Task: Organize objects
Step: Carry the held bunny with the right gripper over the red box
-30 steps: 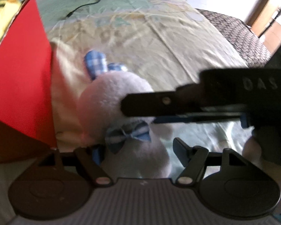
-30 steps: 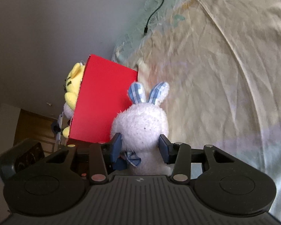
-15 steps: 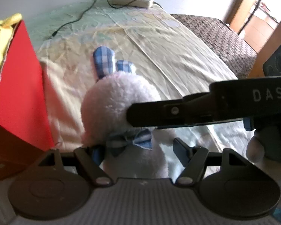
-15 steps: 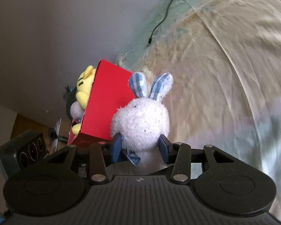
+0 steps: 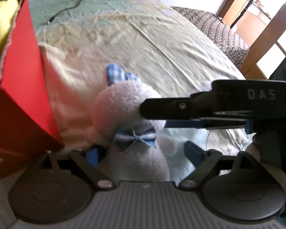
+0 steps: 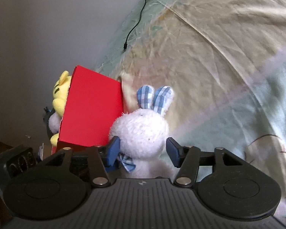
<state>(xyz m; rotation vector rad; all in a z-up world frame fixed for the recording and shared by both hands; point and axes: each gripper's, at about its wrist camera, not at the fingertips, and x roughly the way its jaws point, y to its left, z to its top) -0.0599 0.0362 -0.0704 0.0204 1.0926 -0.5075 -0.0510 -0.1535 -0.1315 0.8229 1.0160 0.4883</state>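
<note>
The fluffy white toy bunny with blue checked ears (image 6: 141, 131) is sitting on the pale yellow bed sheet (image 6: 209, 57) just beside the red cardboard box (image 6: 91, 110), and both the left hand-held gripper (image 5: 143, 153) and the right hand-held gripper (image 6: 143, 150) are opening around it, pads not pressing.

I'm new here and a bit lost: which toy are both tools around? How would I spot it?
Find the pale bed sheet, then the red box on it. Beside the box sits a white plush rabbit; unlike the yellow toy inside the box, it has blue checked ears and a bow tie.
</note>
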